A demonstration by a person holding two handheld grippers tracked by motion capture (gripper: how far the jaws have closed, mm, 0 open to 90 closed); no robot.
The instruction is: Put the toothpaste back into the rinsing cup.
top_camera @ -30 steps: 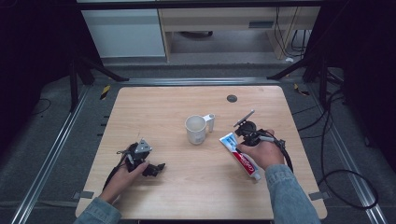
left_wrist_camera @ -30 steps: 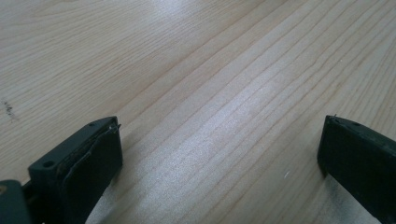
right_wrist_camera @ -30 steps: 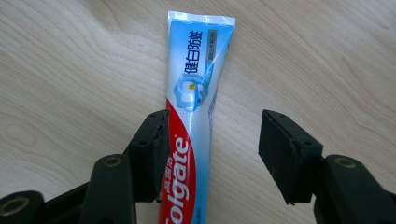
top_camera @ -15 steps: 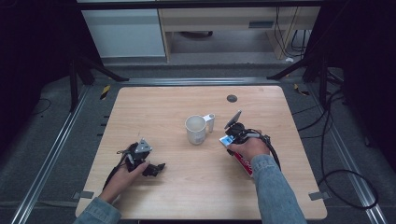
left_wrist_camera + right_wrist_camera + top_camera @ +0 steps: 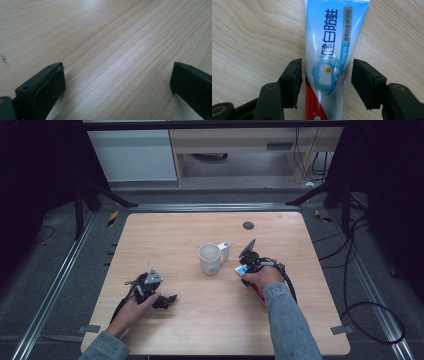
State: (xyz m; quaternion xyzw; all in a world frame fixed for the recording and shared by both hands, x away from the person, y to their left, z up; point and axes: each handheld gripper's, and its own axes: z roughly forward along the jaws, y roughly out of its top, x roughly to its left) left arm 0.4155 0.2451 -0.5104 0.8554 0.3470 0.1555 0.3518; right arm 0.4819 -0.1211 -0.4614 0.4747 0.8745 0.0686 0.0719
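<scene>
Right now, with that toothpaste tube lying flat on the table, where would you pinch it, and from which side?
Across the narrow width of the toothpaste tube, coming straight down from above. It lies flat on the wooden table, so only its two long edges are free to pinch. The right gripper already straddles it that way, open, one of its fingers beside each edge. Its flat, soft body should give slightly.

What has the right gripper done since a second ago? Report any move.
Yes. The right gripper has shifted left along the toothpaste tube, toward the mug, and its open jaws now straddle the tube.
</scene>
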